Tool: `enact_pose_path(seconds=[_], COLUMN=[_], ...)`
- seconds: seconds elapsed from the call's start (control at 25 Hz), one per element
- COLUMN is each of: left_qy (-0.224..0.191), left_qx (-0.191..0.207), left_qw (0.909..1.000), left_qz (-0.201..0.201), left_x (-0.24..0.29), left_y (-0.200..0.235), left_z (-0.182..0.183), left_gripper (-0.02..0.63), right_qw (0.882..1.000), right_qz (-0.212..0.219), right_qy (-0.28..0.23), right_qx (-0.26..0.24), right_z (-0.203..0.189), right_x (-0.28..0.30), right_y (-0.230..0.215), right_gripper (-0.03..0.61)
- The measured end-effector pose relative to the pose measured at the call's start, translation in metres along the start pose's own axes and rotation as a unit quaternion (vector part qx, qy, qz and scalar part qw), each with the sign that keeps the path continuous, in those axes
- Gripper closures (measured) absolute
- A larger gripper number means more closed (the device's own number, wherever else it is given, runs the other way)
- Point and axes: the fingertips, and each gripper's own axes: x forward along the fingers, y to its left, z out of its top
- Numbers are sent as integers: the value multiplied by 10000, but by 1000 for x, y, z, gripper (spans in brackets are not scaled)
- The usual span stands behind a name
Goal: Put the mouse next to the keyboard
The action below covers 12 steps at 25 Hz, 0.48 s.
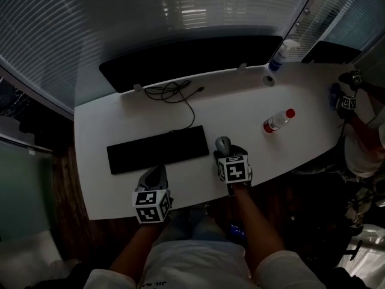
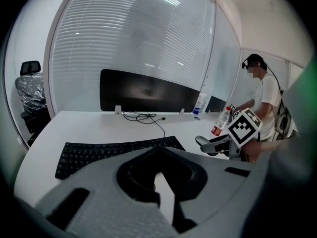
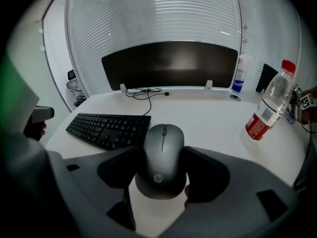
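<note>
A grey mouse (image 3: 163, 138) sits between the jaws of my right gripper (image 3: 163, 158), which press on both its sides. In the head view the mouse (image 1: 223, 143) and right gripper (image 1: 229, 154) are just past the right end of the black keyboard (image 1: 157, 150), low over the white table (image 1: 240, 110). I cannot tell whether the mouse touches the table. My left gripper (image 1: 157, 174) hovers at the keyboard's near edge, its jaws together and nothing in them. In the left gripper view the keyboard (image 2: 114, 152) lies right ahead of the jaw tips.
A dark monitor (image 1: 192, 62) stands at the back, with a coiled cable (image 1: 174, 92) in front of it. A red-capped bottle (image 1: 277, 121) stands to the right of the mouse. At the back right are a spray bottle (image 1: 281, 54) and a tape roll (image 1: 269, 80). Another person (image 1: 364, 140) works at the right end.
</note>
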Motion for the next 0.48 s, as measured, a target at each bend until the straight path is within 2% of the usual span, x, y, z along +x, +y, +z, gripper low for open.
enact_pose_path(seconds=[0.28, 0.48], left_qy=[39, 113], left_qx=[-62, -103], left_qw=[9999, 9996], left_qz=[155, 230], left_x=[9, 11], left_y=[8, 12], left_z=[-8, -10], left_gripper=[609, 609], right_qw=[9996, 9996], right_qz=[-56, 74], right_qy=[261, 281], right_qx=[-25, 72], right_z=[-16, -22], right_x=[30, 42], right_y=[-23, -24], right_gripper=[288, 288])
